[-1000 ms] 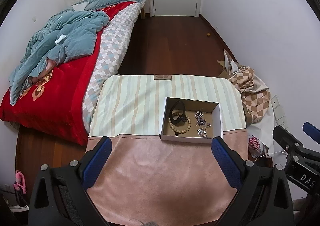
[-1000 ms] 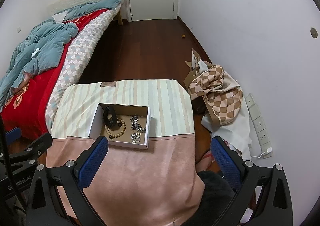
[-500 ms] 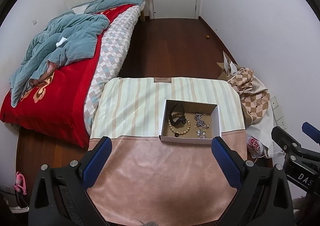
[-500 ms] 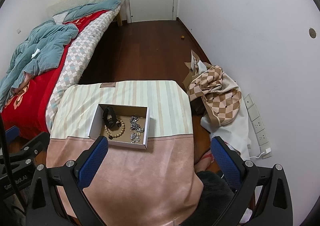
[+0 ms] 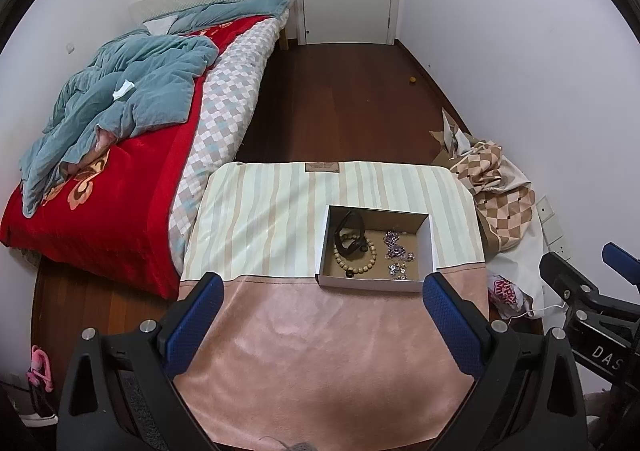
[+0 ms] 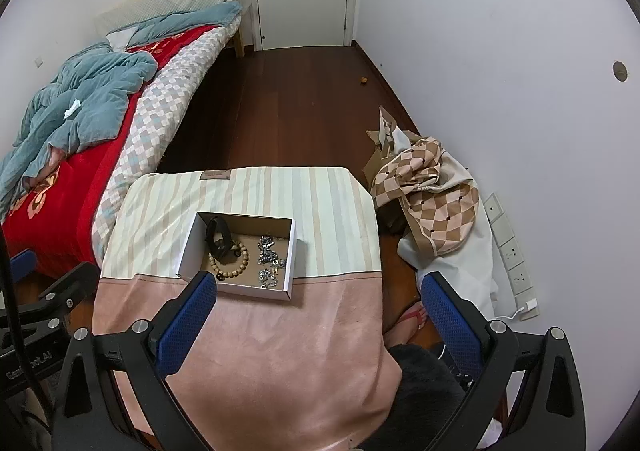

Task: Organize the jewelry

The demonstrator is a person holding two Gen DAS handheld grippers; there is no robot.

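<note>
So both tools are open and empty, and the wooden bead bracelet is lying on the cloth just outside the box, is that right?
Not quite. The wooden bead bracelet lies inside the box, beside a black band, not outside on the cloth. The left wrist view shows this. The rest holds: the left tool and right tool are both open and empty.

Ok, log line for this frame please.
phase: approach | left tool: open, empty | right tool: open, empty | jewelry: in box | contact: none
</note>
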